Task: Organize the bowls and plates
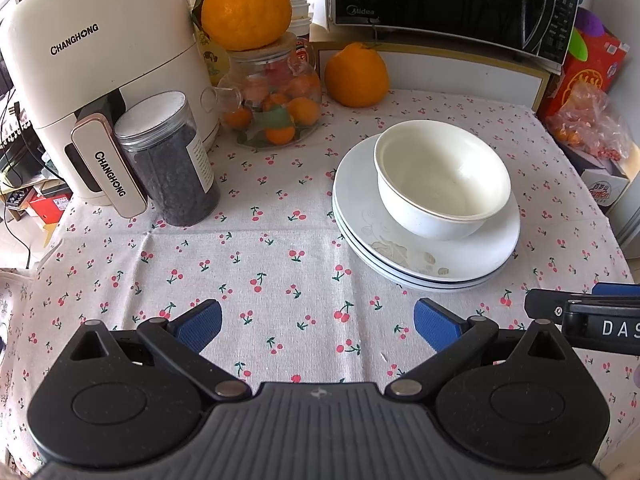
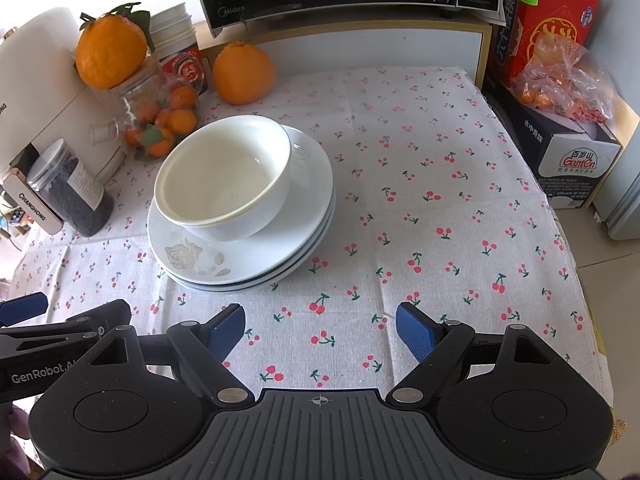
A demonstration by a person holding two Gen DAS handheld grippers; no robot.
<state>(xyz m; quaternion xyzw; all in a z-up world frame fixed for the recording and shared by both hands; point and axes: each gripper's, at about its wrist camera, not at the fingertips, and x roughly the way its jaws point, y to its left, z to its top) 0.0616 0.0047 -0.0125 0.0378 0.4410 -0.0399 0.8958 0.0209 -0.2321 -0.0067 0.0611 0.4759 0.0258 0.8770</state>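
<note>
Both jaws apart, well short of bowl [image 2: 222, 176]

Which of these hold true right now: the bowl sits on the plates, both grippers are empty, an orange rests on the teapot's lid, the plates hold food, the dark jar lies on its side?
1. The white bowl sits on the stack of plates. True.
2. The left gripper and the right gripper are both open and empty. True.
3. An orange rests on the glass teapot. True.
4. The plates hold food. False: only the empty bowl is on them.
5. The dark jar lies on its side. False: it stands upright.
</note>
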